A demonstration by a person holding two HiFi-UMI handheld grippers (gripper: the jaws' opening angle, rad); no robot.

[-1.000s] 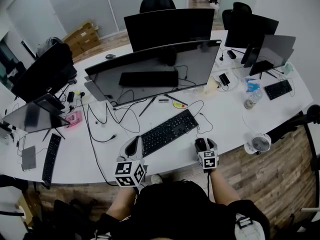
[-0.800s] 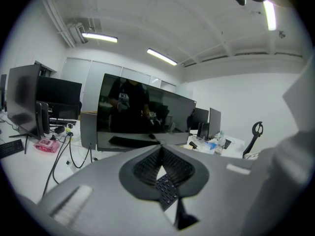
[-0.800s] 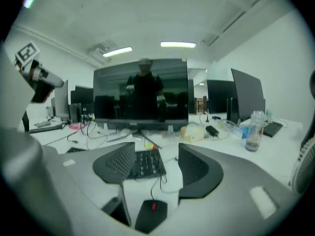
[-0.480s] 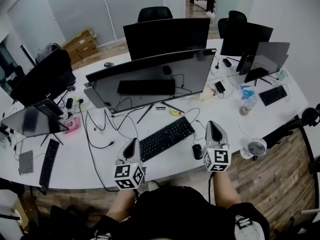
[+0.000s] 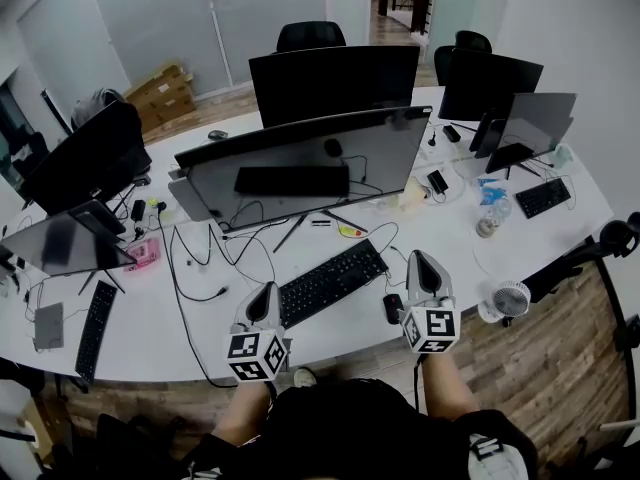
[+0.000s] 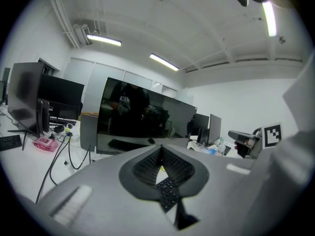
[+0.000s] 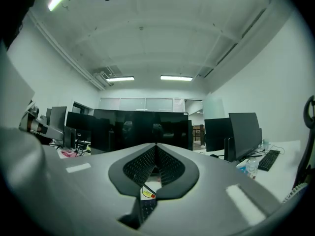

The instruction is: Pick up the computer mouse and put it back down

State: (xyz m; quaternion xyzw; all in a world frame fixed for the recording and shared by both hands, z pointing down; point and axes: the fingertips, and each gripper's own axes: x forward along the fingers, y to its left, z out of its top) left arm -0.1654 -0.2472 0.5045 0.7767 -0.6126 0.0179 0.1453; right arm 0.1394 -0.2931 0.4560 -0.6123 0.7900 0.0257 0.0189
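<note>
On my feed the keyboard (image 5: 330, 280) lies slantwise on the desk (image 5: 150, 313) in front of the wide monitor (image 5: 305, 163), and a second monitor (image 5: 335, 80) stands behind that one. The computer mouse (image 5: 393, 306) sits on the desk just right of the keyboard's near end, between it and my right gripper (image 5: 424, 268), while my left gripper (image 5: 265, 298) is at the keyboard's left end. Further right, near the desk's front edge, stands a small fan (image 5: 508, 298), with a bottle (image 5: 487, 225) behind it.
</note>
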